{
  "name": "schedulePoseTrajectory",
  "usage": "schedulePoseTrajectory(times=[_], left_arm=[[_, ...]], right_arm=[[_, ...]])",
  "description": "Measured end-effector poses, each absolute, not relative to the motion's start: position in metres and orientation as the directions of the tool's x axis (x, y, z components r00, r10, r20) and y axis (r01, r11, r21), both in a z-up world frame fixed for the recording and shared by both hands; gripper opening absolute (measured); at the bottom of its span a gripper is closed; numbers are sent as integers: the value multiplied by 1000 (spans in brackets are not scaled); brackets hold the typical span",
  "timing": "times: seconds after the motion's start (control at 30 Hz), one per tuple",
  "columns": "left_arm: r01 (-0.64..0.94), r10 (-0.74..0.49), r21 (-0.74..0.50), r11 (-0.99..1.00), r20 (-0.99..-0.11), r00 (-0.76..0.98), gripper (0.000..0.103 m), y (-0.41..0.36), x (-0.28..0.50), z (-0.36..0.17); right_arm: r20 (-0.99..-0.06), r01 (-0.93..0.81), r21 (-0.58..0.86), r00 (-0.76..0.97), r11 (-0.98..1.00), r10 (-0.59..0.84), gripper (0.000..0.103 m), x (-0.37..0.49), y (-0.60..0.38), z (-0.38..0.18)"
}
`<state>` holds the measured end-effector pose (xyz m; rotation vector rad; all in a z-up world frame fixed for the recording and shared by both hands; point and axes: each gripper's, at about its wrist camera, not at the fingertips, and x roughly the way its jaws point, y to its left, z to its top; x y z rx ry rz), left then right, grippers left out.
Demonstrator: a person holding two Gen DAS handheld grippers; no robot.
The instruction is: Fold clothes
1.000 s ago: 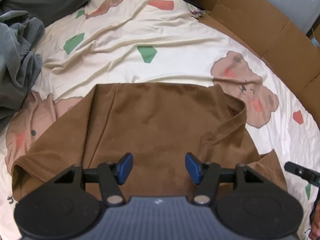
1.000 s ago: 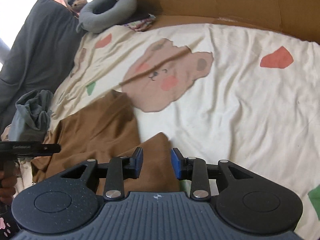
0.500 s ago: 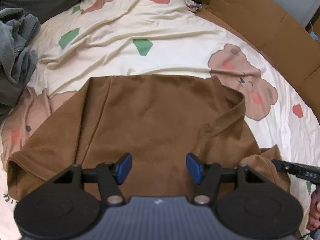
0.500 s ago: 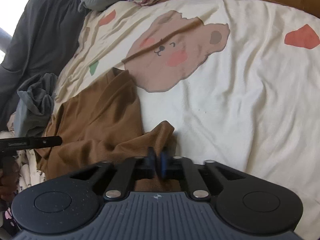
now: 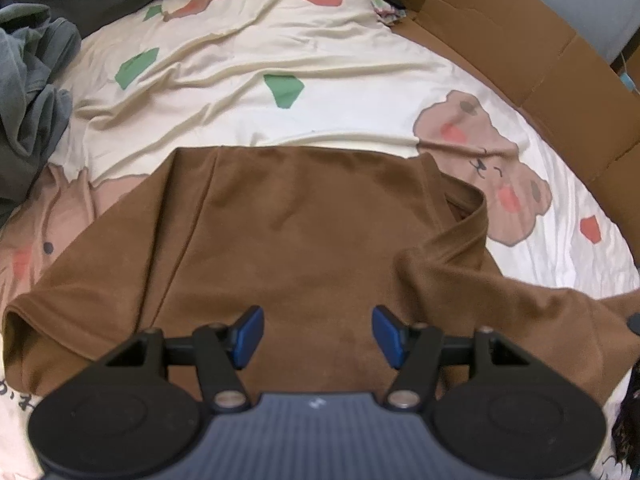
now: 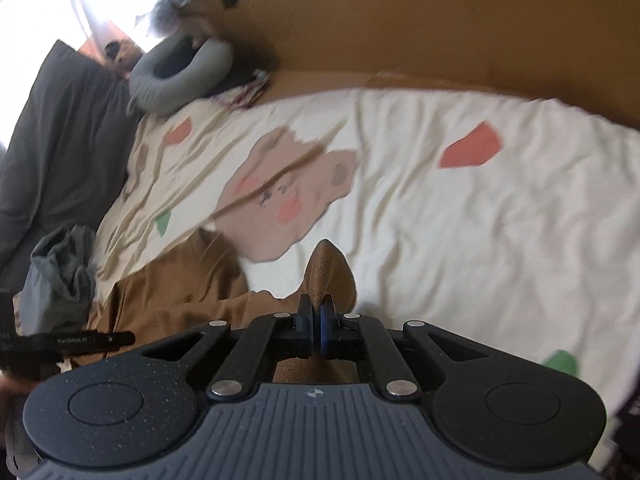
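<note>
The brown shirt (image 5: 304, 240) lies mostly unfolded on the bed (image 5: 320, 92); the right gripper (image 6: 316, 328) pinches its sleeve, while the left gripper (image 5: 316, 336) hovers agape.

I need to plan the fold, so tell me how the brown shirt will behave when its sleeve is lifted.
Likely floppy: the brown shirt lies creased on the sheet, and the sleeve bunches where the right gripper pinches it. Probably light; it may drag the rest along. The matte fabric seems unlikely to slip.
</note>
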<state>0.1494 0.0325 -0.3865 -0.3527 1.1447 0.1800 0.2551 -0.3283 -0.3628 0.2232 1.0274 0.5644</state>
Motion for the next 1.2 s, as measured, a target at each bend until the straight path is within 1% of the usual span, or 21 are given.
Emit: schedulePoseTrajectory(times=[0.13,0.37,0.63,0.77,0.87,1.0,1.1,1.2], left_arm=[[-314,-40,-182,932,-912,409,63,32,149,-386],[-321,-38,-182,930,-912,408,63,33,150,-386],[-326,-27,-176,929,-910,413,63,35,151,-384],[-322,-29,-175,931,-911,411,63,34,151,-385],[-321,-29,-173,931,-912,409,63,34,151,-385],[-330,-26,-175,928,-911,411,63,36,153,-385],[-329,-25,-177,928,-908,417,63,38,153,-384],[-330,-18,-169,929,-910,415,63,40,153,-384]], right_arm=[[-747,-298,395,446,869,493,1,251,-351,-351],[-754,-213,299,545,930,367,1,245,-388,-333],[-762,-96,200,610,975,217,1,244,-420,-321],[-758,-65,159,631,985,164,1,241,-427,-317],[-778,-36,132,615,991,126,1,239,-429,-325],[-847,19,103,526,995,78,2,230,-435,-365],[-886,66,116,459,991,73,2,223,-445,-392],[-906,103,118,418,988,64,5,217,-450,-404]])
